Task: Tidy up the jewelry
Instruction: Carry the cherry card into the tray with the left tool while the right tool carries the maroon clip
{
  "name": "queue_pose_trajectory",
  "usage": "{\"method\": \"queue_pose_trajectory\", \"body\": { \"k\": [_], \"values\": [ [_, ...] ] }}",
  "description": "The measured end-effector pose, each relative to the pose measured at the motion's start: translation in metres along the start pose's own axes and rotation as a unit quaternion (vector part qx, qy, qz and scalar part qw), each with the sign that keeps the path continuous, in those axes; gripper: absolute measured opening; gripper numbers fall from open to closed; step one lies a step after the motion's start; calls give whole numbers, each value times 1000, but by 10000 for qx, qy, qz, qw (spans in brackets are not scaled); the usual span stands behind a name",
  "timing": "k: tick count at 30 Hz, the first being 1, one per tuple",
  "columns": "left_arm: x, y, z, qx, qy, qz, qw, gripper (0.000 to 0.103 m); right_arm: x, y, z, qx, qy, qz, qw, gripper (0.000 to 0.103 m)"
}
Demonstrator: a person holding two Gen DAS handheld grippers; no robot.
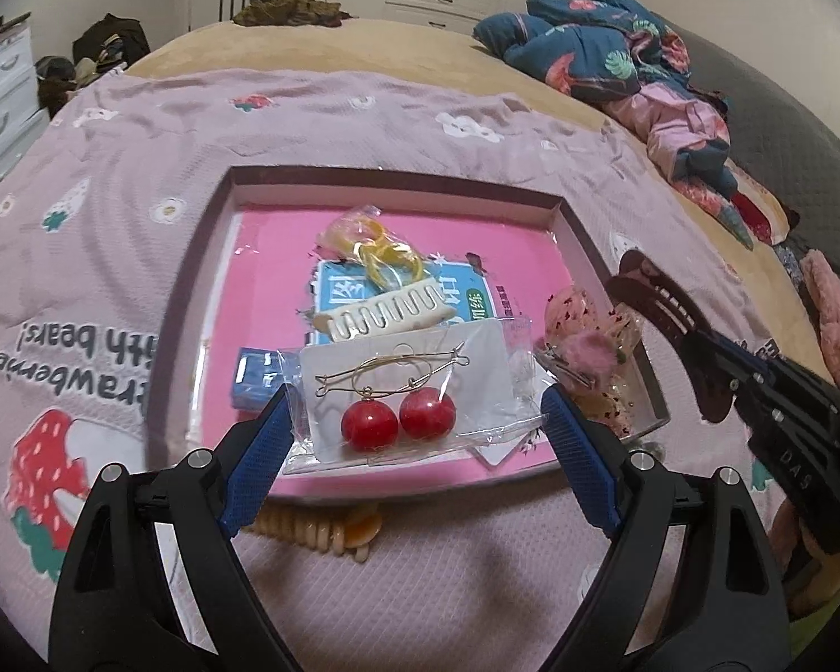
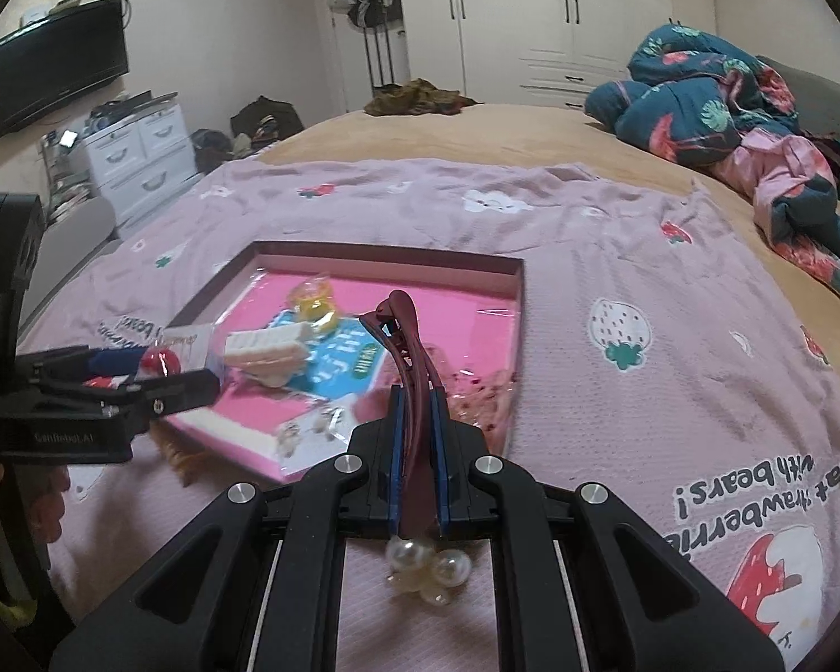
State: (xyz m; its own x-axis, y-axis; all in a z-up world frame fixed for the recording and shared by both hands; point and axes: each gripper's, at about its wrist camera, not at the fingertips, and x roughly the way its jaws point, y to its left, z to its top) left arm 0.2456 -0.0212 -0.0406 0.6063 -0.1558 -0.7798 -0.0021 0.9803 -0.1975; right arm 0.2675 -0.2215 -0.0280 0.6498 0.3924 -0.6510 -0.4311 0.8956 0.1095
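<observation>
Earrings (image 1: pixel 397 411), two glossy red balls on gold wire hoops bagged in clear plastic, lie in the pink tray (image 1: pixel 397 190) between my spread left gripper (image 1: pixel 414 409) fingers, while my right gripper (image 2: pixel 417 392), marked "DAS", pinches a maroon clip (image 2: pixel 411 358) tipped with pearls (image 2: pixel 428 565)

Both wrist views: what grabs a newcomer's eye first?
The red ball earrings in a clear packet, framed between the open left gripper fingers over the pink tray. Then the dark red hair clip pinched in the right gripper, pearls dangling at its near end.
</observation>
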Motion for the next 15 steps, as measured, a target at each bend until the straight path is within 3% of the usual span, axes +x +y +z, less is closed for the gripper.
{"method": "queue_pose_trajectory", "body": {
  "k": [15],
  "values": [
    [37, 6, 1, 78, 169, 100, 9998, 80, 42, -11, 8, 168, 209, -221, 9994, 8]
  ]
}}
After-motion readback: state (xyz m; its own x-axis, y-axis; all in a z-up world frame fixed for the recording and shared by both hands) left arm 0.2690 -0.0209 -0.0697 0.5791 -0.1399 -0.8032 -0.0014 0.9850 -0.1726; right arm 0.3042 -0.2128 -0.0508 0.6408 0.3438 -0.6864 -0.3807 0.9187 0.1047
